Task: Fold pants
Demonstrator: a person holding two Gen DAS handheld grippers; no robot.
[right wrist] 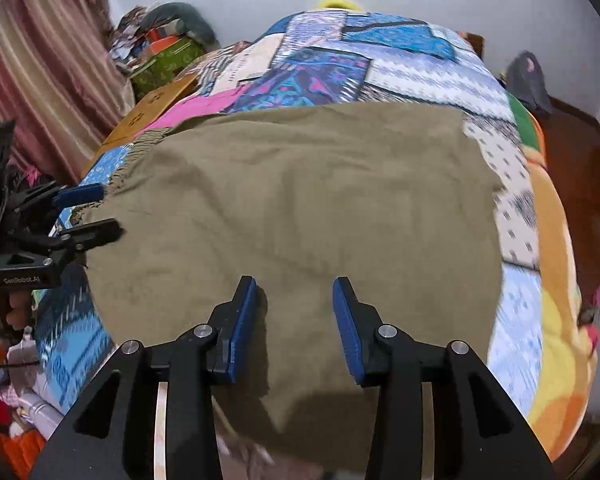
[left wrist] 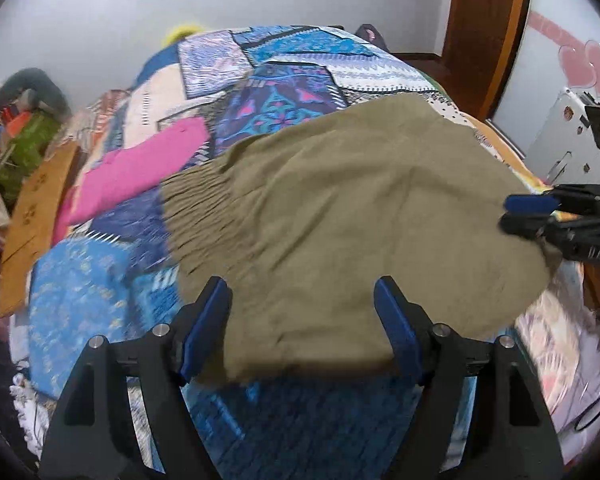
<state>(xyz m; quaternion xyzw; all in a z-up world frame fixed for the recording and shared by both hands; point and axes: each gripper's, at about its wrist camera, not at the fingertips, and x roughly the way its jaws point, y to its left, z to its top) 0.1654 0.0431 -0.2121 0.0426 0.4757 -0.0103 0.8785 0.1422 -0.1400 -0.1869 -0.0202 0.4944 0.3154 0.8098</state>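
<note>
A bed [left wrist: 284,52] under a patchwork quilt fills the room's middle. The olive pants [left wrist: 340,216] lie spread over its near half, gathered waistband toward the left edge; their near hem is blurred and partly hidden behind the fingers. A pink garment [left wrist: 140,164] lies just beside the waistband. The left gripper [left wrist: 302,320] gapes wide, holding nothing; the right gripper [right wrist: 294,312] stands parted over the cloth, also empty.

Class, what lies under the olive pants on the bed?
The pants lie on a patchwork quilt, with a pink cloth past the waistband. Whatever lies beneath the pants themselves is covered.
</note>
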